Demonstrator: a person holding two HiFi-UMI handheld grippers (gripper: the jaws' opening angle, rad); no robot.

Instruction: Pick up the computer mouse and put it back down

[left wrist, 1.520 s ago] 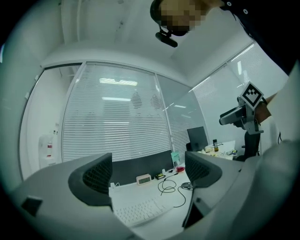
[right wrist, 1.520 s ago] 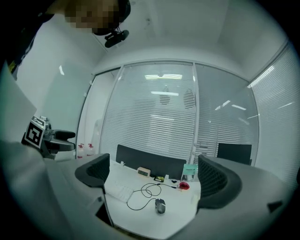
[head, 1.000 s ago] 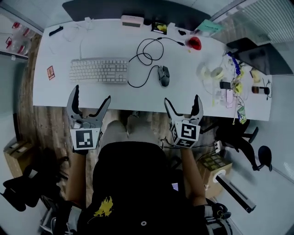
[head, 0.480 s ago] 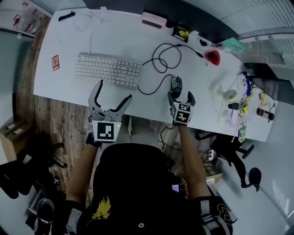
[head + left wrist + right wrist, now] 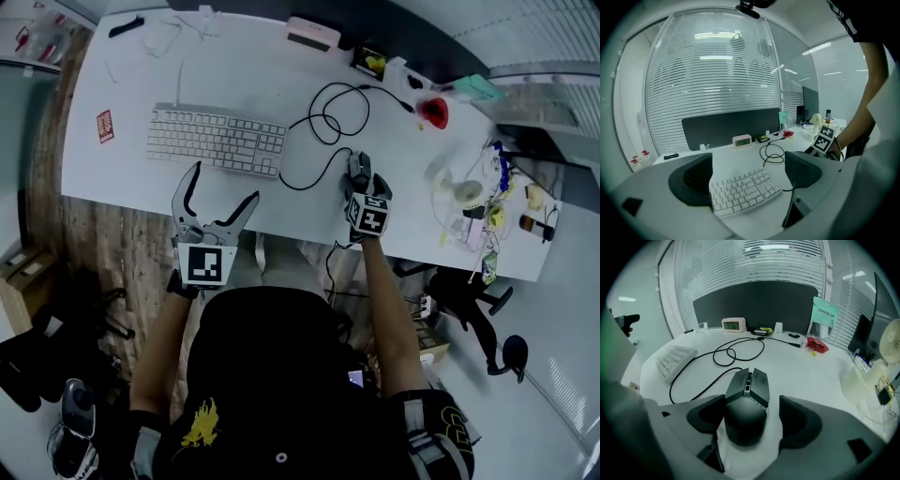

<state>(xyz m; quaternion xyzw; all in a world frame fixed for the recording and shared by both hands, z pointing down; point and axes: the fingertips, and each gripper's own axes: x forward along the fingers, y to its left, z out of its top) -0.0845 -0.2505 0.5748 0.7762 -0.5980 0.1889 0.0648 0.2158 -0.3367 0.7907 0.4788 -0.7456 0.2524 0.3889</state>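
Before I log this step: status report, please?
Left gripper open, empty. Right gripper astride mouse, jaws just closing, no grip yet. Mouse on desk. Path clear.

Dark grey mouse (image 5: 745, 404) trailing black cable (image 5: 321, 120); white keyboard (image 5: 216, 141) on white tabletop (image 5: 234, 66); black-and-white square markers on right gripper (image 5: 364, 187).

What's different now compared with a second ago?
The right hand-held gripper came down from the desk's near edge over the mouse. Its jaws have just been closing and now straddle the mouse, not yet clamped. The mouse still lies on the desk, the keyboard is unmoved, and the left hand-held gripper is open and empty as before.
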